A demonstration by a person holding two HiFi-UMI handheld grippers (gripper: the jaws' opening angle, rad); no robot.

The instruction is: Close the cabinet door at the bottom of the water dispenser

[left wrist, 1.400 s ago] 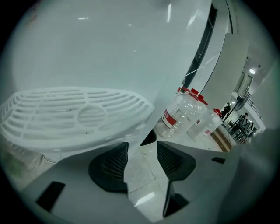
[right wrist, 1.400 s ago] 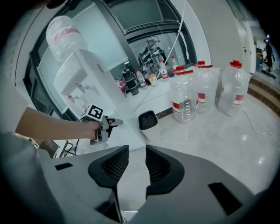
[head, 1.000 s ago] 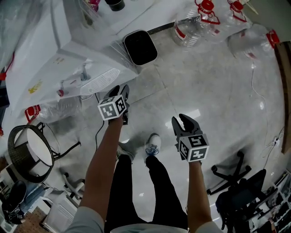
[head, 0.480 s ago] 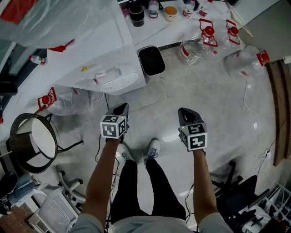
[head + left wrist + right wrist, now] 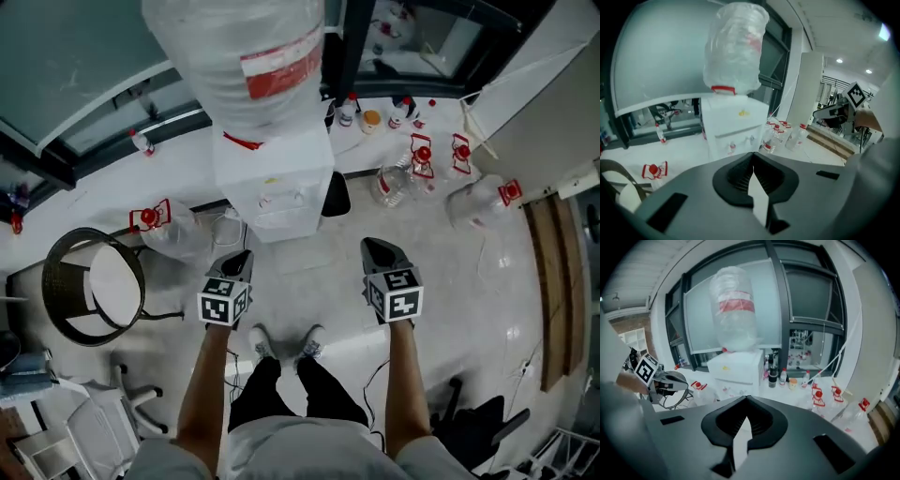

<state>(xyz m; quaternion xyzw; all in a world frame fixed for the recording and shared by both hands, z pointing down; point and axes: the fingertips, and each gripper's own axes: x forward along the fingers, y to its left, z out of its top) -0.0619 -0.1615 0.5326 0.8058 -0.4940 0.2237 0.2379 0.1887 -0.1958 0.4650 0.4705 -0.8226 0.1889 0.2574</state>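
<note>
The left gripper (image 5: 240, 258) and right gripper (image 5: 377, 248) are hanging pressed together, pinching nothing, facing the water dispenser (image 5: 274, 183) ahead, its film-wrapped bottle (image 5: 239, 56) obscuring its contents, its cabinet door sitting unseen.

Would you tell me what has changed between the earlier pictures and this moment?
The left gripper and the right gripper have both shut on nothing and risen away from the water dispenser as the person stood up, so it now shows whole from above. The dispenser, the empty bottles on the floor and the round chair stayed put.
</note>
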